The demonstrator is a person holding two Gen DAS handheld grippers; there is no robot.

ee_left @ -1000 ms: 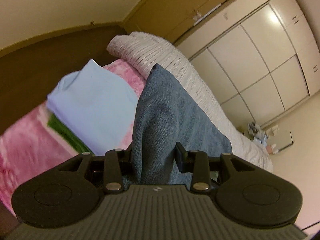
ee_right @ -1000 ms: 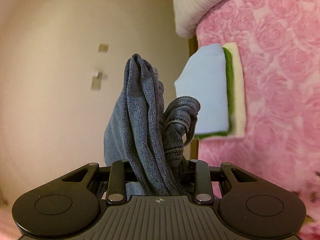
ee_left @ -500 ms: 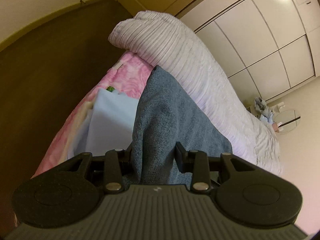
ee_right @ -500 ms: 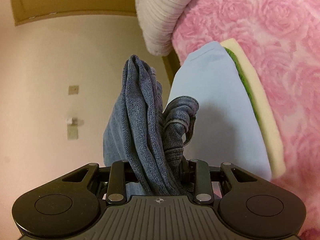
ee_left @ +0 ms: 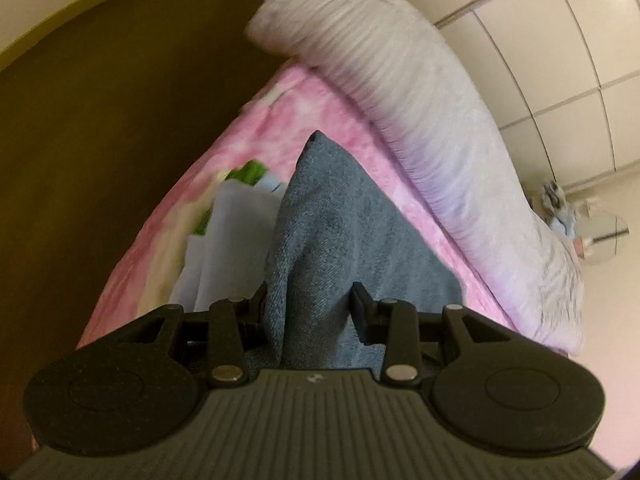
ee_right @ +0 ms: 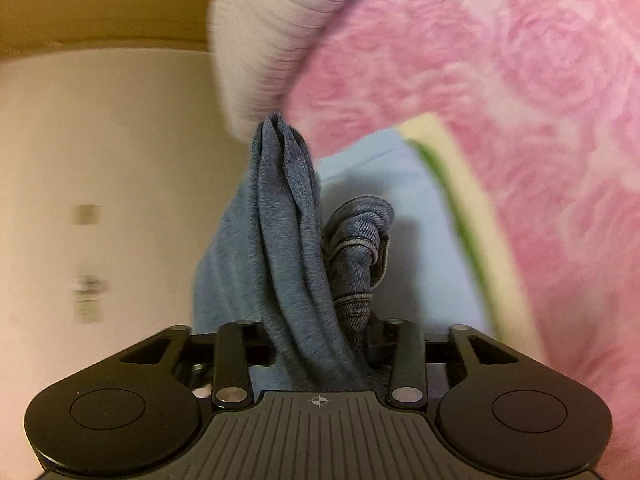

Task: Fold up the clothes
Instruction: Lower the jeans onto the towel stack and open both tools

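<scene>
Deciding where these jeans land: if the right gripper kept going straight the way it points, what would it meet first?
Probably the light blue folded garment topping the stack on the pink blanket. The right gripper, jaws opening, has the jeans between them. Depth is unclear.

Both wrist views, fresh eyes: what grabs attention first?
The blue jeans stand out, bunched between the fingers of both the left gripper and the right gripper, whose jaws are opening. Just beyond them a folded stack lies on the pink blanket, light blue on top with green and cream edges showing. A white ribbed duvet runs along the blanket's far side.
</scene>
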